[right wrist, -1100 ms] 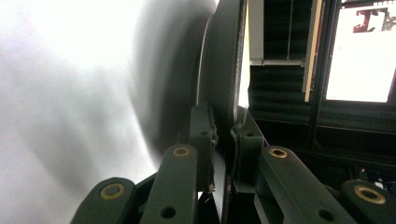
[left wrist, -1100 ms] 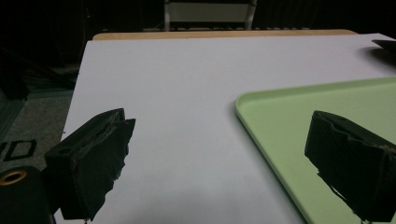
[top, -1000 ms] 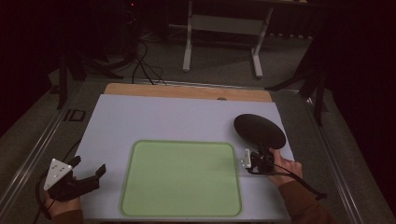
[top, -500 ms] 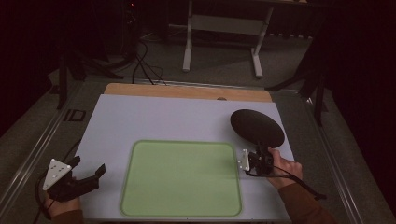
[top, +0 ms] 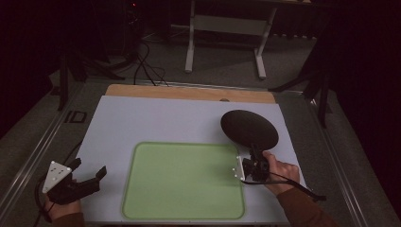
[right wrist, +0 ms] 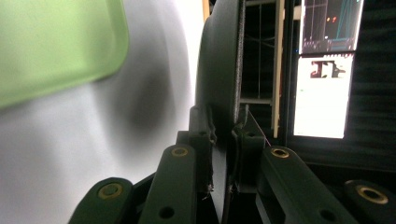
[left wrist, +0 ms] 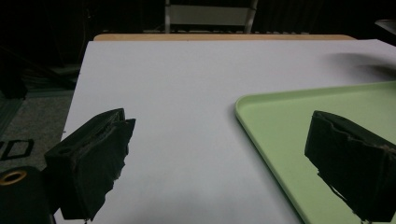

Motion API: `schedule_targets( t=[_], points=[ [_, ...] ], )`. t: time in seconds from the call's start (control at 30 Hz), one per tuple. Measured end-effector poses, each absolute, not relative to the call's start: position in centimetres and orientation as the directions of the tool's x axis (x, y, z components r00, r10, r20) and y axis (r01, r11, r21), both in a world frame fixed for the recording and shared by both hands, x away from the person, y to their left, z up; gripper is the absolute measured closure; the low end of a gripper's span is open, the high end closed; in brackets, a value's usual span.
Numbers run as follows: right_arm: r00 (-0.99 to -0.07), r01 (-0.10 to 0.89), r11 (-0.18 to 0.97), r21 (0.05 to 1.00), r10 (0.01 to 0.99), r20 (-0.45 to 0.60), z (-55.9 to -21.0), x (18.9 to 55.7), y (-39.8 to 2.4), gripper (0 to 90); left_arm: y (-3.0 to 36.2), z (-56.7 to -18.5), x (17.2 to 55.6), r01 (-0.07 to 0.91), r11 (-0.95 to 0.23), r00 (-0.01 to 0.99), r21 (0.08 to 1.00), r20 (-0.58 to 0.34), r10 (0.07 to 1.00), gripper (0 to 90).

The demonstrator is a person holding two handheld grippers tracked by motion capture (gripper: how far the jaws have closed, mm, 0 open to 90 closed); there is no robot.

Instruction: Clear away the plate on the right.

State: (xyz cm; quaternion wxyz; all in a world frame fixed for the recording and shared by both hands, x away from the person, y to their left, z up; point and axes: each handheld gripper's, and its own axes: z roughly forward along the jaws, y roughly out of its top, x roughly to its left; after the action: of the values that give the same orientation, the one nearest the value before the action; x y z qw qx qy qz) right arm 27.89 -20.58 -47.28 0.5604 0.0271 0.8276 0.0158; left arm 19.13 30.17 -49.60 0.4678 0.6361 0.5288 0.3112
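L gripper (top: pixel 90 177) sits at the near-left corner of the white table sheet (top: pixel 156 123), jaws spread wide w/ nothing between them; in the left gripper view (left wrist: pixel 219 158) only bare white sheet (left wrist: pixel 187 93) lies in the gap. Just to its right, ahead of its right jaw, is the flat light-green plastic tray w/ rounded corners (top: pixel 184 182), (left wrist: pixel 289 121), lying on the sheet. On the tray's far side, beside its right edge, R gripper (top: pixel 253 158) is clamped on the near rim of a round black plate (top: pixel 249 128). The plate reaches away from the gripper, beyond the tray's far-right corner. In the right gripper view (right wrist: pixel 224 130) both jaws pinch the plate's edge (right wrist: pixel 219 60), plate seen edge-on, green tray (right wrist: pixel 56 42) off to the left of the jaws, a dark shadow on the sheet between
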Motion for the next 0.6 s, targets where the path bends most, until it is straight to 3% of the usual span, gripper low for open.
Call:
schedule_targets(
  t=[0.6],
  points=[
    [-0.385,-0.071,0.997,0.027,-0.003,-0.923,-47.1,25.9,-18.0,80.2,30.2,-49.6,19.1,0.375,0.001,0.245,0.927,-0.1,0.964,6.3]
  ],
)
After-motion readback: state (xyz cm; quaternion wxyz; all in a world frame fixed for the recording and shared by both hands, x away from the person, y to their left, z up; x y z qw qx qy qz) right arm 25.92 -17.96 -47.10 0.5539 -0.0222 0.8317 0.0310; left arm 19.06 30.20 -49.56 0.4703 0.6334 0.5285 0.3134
